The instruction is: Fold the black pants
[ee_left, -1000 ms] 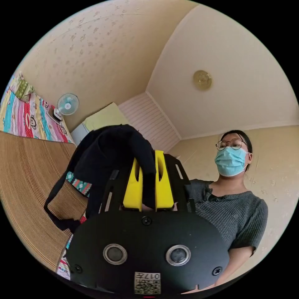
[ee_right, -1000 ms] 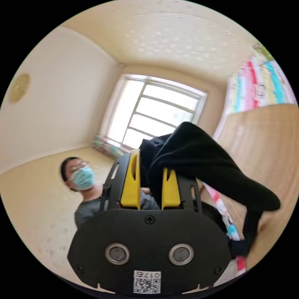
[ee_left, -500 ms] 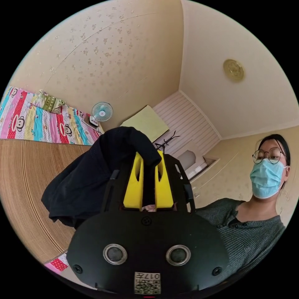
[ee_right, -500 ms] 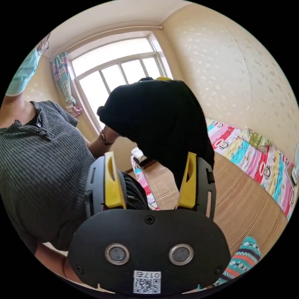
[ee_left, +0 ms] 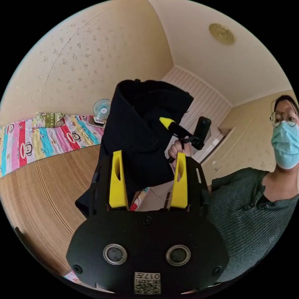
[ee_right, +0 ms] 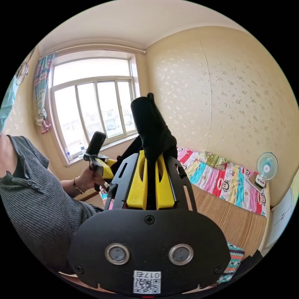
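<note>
The black pants point(ee_left: 140, 134) hang bunched in the air in front of my left gripper point(ee_left: 149, 154), whose yellow jaws stand wide apart; the cloth droops past the left jaw without being pinched. Above and to the right, a hand holds my right gripper point(ee_left: 183, 134) up against the cloth. In the right gripper view, my right gripper point(ee_right: 151, 154) has its jaws close together with a fold of the black pants point(ee_right: 151, 124) pressed between them, the cloth standing up above the tips. The left gripper point(ee_right: 101, 163) is to the left there, held in a hand.
A woven mat point(ee_left: 40, 187) covers the bed below, with a striped cartoon blanket point(ee_left: 46, 137) and a small fan point(ee_left: 101, 109) along the wall. The person in a grey knit top point(ee_left: 249, 199) stands close on the right. A window point(ee_right: 93, 102) is behind the left gripper.
My left gripper has opened and let go of the pants. My right gripper, open half a second ago, has shut on a fold of them. Both cameras have swung round.
</note>
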A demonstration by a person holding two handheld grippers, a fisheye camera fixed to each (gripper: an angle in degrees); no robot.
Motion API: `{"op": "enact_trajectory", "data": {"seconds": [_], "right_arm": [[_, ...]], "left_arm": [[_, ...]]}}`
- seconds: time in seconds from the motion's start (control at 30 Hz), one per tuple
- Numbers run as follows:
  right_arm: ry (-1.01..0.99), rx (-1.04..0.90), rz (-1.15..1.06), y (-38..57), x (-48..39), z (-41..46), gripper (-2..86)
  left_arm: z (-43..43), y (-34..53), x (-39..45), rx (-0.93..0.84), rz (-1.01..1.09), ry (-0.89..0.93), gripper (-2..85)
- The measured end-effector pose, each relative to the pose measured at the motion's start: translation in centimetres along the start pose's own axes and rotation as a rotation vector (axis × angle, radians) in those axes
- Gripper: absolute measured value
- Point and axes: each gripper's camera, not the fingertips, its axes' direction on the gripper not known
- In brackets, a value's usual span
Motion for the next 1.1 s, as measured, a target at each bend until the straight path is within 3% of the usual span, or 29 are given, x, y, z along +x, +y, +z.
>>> {"op": "enact_trajectory", "data": {"seconds": [0.07,0.17,0.23,0.4,0.5,0.6,0.67,0.77,0.83,0.87,0.93,1.0,1.1], "right_arm": [[-0.017,0.022,-0.015,-1.1,-0.5,-1.0,2.2],[-0.011,0.054,-0.034,-2.4,-1.0,-3.6,1.9],[0.094,0.064,-0.017,-2.9,0.0,-6.9,1.5],[0.249,0.159,0.199,-4.6,7.3,-15.2,1.5],[0.323,0.386,0.198,-9.6,9.4,-18.3,2.1],[0.364,0.388,0.016,-19.4,8.9,-15.5,2.9],[0.289,0.375,-0.115,-25.1,9.1,-11.5,3.7],[0.009,0.205,-0.205,-33.5,11.6,-1.5,6.7],[-0.143,-0.124,-0.111,-37.6,13.6,9.8,9.2],[-0.158,-0.191,-0.09,-37.6,13.9,12.4,9.6],[-0.191,-0.335,-0.012,-34.2,14.5,20.2,8.0],[-0.248,-0.393,0.027,-28.8,14.8,24.0,6.2],[-0.367,-0.558,0.175,-15.5,16.2,29.2,5.1]], "left_arm": [[0.3,-0.9,1.7,-0.038,0.028,-0.126,23.0],[0.2,-2.7,2.7,-0.068,0.039,-0.421,7.5],[-0.7,-4.8,2.8,-0.075,0.076,-0.345,5.0],[-2.8,-15.1,4.2,-0.136,0.175,0.161,4.6],[-5.4,-22.1,6.3,-0.112,0.215,0.273,4.5],[-13.0,-28.0,6.9,0.019,0.249,0.301,4.5],[-19.0,-30.1,5.9,0.11,0.244,0.249,4.5],[-29.0,-31.2,0.7,0.217,0.082,0.181,4.6],[-34.7,-30.2,-4.2,0.253,-0.056,0.097,4.7],[-38.2,-28.8,-7.7,0.265,-0.141,-0.002,4.8],[-43.1,-25.5,-13.8,0.261,-0.323,-0.176,4.7],[-49.2,-17.6,-22.4,0.255,-0.663,-0.392,3.6],[-55.5,-5.1,-29.2,0.266,-1.054,-0.522,0.6]]}}
